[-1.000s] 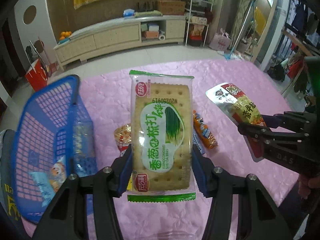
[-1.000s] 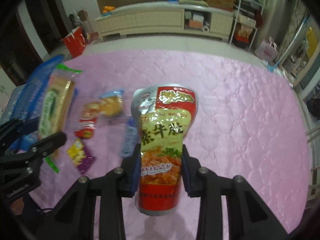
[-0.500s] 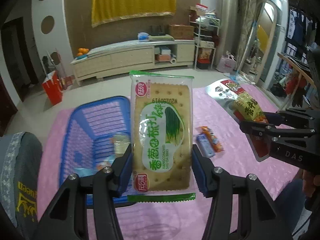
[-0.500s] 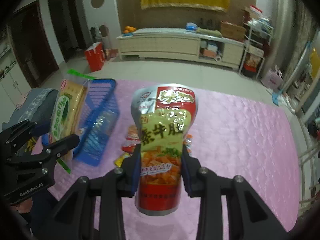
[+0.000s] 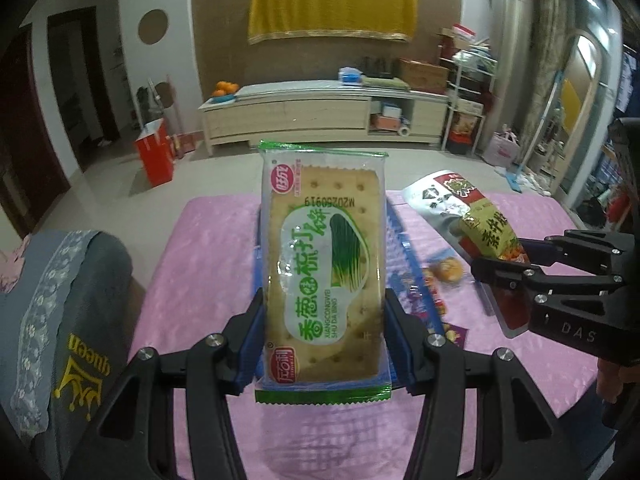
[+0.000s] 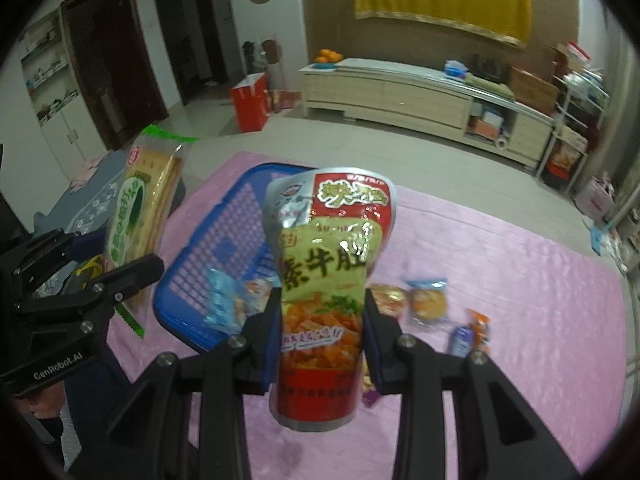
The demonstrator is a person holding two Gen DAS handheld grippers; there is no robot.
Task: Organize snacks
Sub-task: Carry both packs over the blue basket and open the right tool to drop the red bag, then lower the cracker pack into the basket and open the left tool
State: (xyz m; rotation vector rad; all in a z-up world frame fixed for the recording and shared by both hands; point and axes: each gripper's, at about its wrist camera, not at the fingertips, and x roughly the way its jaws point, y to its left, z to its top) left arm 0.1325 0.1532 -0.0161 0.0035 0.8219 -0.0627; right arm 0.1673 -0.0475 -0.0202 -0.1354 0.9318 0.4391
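My left gripper [image 5: 324, 340] is shut on a green-and-white cracker pack [image 5: 324, 276], held upright above the table. Behind the pack only a strip of the blue plastic basket [image 5: 404, 248] shows. My right gripper [image 6: 320, 336] is shut on a red-and-green snack pouch [image 6: 324, 280], lifted over the pink tablecloth beside the blue basket [image 6: 224, 248]. The basket holds a light-blue packet [image 6: 220, 300]. In the right wrist view the left gripper [image 6: 120, 280] carries the cracker pack [image 6: 140, 216] left of the basket. The right gripper [image 5: 496, 268] and its pouch [image 5: 472, 216] appear at the right of the left wrist view.
Several small snack packets [image 6: 428, 304] lie on the pink tablecloth [image 6: 540, 300] right of the basket. A grey chair back with yellow lettering [image 5: 68, 304] stands at the table's left edge. Beyond the table are floor, a red bag [image 5: 156, 156] and a long low cabinet [image 5: 320, 116].
Both grippers rose and swung left with their packs still held. The basket has passed from the left side to behind the cracker pack, and more of the room shows.
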